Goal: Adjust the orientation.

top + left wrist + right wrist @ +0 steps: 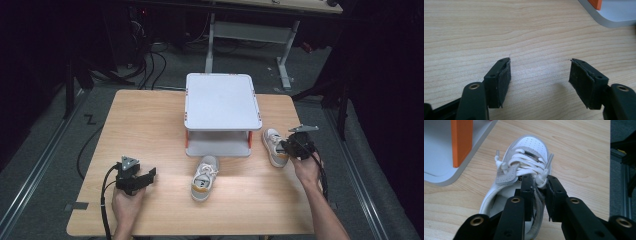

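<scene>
Sneaker (529, 160) collar sits clamped between the right tool (539, 186) jaws.

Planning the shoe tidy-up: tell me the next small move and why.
Probably lift the right shoe slightly: the right tool is shut on its side wall, and the two-tier rack stands right beside it. The left tool rests open.

wooden table (150, 125) | on it: grey shelf stand (222, 100), two sneakers (204, 178)
</scene>
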`<state>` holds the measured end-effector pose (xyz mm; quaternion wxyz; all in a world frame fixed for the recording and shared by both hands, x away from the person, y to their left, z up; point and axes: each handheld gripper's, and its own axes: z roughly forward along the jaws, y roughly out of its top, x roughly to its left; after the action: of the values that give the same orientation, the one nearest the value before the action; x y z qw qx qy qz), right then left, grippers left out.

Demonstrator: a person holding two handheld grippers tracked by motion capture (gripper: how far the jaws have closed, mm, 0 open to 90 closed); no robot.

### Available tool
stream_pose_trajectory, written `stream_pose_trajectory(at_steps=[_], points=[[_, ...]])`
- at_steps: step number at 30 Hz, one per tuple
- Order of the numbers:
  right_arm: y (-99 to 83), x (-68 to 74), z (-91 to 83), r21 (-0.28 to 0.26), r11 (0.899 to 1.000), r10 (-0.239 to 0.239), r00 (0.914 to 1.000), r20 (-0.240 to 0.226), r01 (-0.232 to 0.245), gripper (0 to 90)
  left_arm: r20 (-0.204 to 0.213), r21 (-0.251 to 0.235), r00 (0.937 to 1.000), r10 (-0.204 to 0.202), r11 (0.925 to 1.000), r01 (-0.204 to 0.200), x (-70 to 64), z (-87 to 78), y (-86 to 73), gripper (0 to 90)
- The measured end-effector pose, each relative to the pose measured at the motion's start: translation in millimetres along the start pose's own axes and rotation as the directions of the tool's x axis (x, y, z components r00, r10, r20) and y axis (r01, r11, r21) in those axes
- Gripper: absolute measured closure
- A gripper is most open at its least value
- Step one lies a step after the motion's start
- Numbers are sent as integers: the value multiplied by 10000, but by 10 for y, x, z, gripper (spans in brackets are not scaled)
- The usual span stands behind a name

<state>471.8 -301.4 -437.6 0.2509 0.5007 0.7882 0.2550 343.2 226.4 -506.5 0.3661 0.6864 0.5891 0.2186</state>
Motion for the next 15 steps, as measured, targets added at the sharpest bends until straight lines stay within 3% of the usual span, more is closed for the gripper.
stream_pose_trajectory(at_steps=[6, 9, 15], points=[[-65, -6, -153, -86, 9999, -82, 9999, -121, 81, 806, 7, -5, 10000, -16, 10000, 16, 0, 0, 0, 336], [-142, 54, -302, -203, 9988, -439, 9990, -110, 437, 806, -3, -1, 10000, -20, 10000, 20, -3, 0, 0, 335], [-338, 226, -551, -484, 9965, -704, 9969, -359, 687, 807, -20, -5, 10000, -10, 10000, 10, -7, 2, -1, 335]])
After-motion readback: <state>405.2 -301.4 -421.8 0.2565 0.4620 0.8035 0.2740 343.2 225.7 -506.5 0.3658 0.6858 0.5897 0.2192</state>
